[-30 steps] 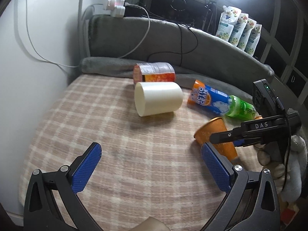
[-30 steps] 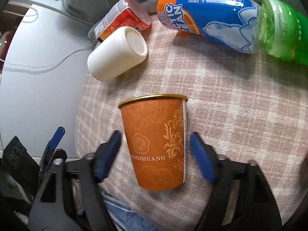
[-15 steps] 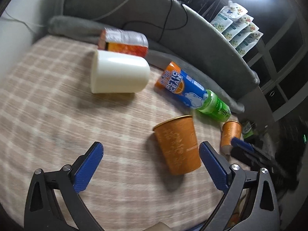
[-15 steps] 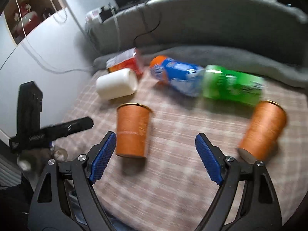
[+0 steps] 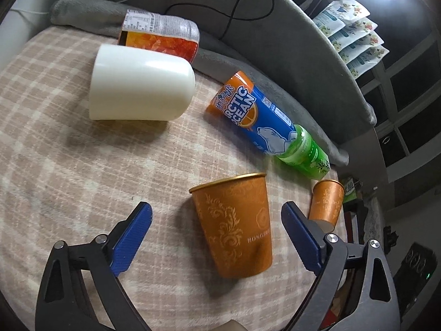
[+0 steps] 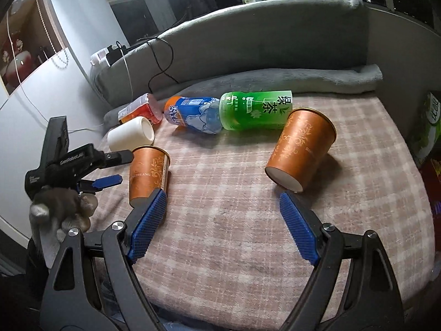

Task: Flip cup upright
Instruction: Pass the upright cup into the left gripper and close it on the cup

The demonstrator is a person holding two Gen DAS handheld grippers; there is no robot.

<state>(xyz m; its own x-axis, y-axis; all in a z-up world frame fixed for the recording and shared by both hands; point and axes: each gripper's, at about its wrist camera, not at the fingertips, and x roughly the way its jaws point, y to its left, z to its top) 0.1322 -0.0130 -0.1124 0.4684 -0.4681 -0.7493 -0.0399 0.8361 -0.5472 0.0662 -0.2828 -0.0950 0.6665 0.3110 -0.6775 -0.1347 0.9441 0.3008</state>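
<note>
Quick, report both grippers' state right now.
Left gripper: open, holding nothing; the upright orange paper cup with gold rim stands untouched between its fingers.
Right gripper: open, empty.

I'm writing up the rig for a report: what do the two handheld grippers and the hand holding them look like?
Both the left gripper and right gripper have black triangular cut-out frames with silver screws and blue textured fingers. In the right wrist view, the left gripper's black body carries white lettering, held by a hand in a grey-white knit glove.

The far orange cup (image 5: 328, 202) is partly hidden behind the left gripper's finger (image 5: 301, 238); the green box (image 6: 430, 127) is cut off at the right edge.
</note>
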